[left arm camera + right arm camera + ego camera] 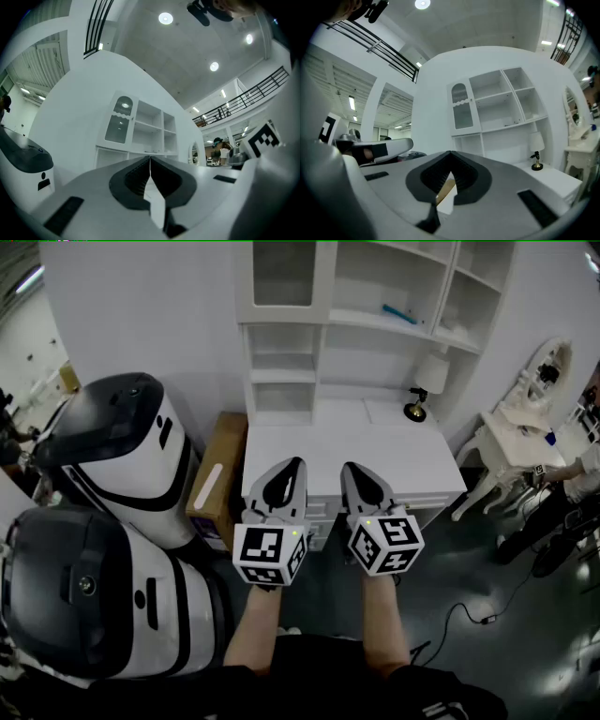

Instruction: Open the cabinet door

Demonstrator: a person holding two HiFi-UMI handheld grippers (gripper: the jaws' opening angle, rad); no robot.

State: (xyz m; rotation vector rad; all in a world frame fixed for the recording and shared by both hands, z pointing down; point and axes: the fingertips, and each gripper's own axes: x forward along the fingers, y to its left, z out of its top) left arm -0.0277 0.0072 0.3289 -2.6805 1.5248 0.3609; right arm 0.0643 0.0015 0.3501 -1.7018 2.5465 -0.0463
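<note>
A white cabinet unit [361, 343] stands against the wall ahead, above a white desk top [356, 460]. Its one glass-paned door [284, 277] is at the upper left and looks closed; it also shows in the left gripper view as the glass door [120, 123] and in the right gripper view as the glass door [461, 108]. My left gripper [294, 465] and right gripper [349, 469] are held side by side over the desk's front edge, well short of the door. The jaws of both the left gripper [150, 158] and the right gripper [450, 153] meet at the tips with nothing between them.
Two large white-and-black machines [122, 456] [94, 596] fill the left side. A cardboard box [217, 474] stands between them and the desk. A small lamp [427, 381] sits on the desk at the right. A white dressing table [516, 442] and a person [572, 484] are at the far right; a cable [469, 615] lies on the floor.
</note>
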